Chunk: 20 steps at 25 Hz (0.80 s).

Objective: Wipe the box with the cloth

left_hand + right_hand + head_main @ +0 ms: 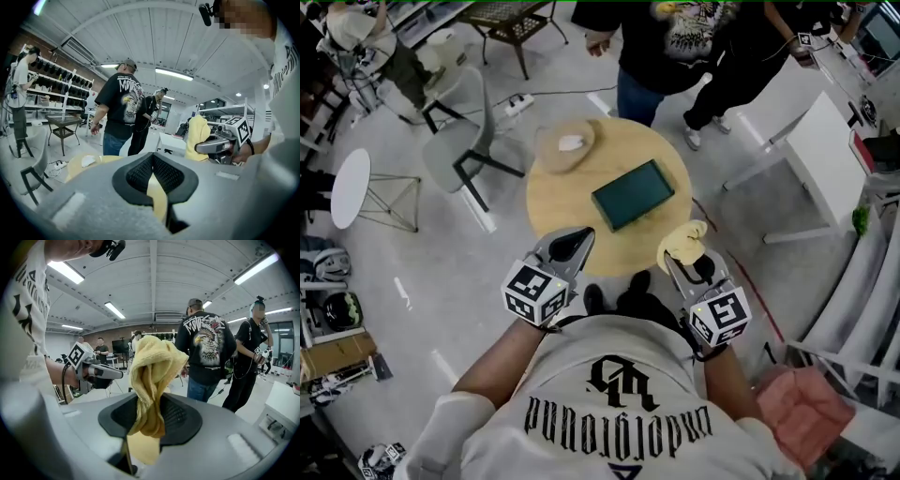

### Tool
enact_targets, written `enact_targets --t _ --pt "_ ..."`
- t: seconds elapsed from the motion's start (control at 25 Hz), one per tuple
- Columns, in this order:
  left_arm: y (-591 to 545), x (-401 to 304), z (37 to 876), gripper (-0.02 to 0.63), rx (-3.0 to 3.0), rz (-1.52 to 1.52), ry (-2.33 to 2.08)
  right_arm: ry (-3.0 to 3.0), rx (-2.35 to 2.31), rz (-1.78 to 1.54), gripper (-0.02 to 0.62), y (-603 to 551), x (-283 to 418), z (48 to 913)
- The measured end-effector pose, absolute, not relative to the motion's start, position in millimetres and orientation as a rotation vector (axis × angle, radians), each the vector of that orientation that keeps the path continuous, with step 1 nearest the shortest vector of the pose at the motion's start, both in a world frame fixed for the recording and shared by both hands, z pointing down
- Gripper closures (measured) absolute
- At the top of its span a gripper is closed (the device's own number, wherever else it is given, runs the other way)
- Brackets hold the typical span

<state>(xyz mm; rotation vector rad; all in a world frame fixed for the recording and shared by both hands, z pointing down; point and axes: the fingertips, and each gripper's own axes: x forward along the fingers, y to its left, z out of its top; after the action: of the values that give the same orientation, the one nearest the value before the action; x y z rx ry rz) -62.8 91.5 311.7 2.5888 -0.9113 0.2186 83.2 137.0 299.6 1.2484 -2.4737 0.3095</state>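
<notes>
Grips the yellow cloth (686, 240) in the right gripper (682, 261) over the round table's (558, 202) near edge. Holds the left gripper (579, 240) clenched, empty, at that same edge; green box (633, 194) flat near the table's centre, untouched.

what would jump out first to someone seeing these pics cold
The yellow cloth bunched up in the right gripper, at the near edge of the round wooden table, catches the eye first. Next is the dark green box, which lies flat near the middle of that table with nothing touching it. The left gripper hangs over the same near edge, shut and empty.
</notes>
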Motion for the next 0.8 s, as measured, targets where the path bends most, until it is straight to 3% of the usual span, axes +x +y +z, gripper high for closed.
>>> enact_targets --t 0.8 --pt "-4.0 -43.5 413.5 0.532 2.292 0.297 -1.026 -2.375 1.0 0.446 0.463 -6.8 130.7 397.1"
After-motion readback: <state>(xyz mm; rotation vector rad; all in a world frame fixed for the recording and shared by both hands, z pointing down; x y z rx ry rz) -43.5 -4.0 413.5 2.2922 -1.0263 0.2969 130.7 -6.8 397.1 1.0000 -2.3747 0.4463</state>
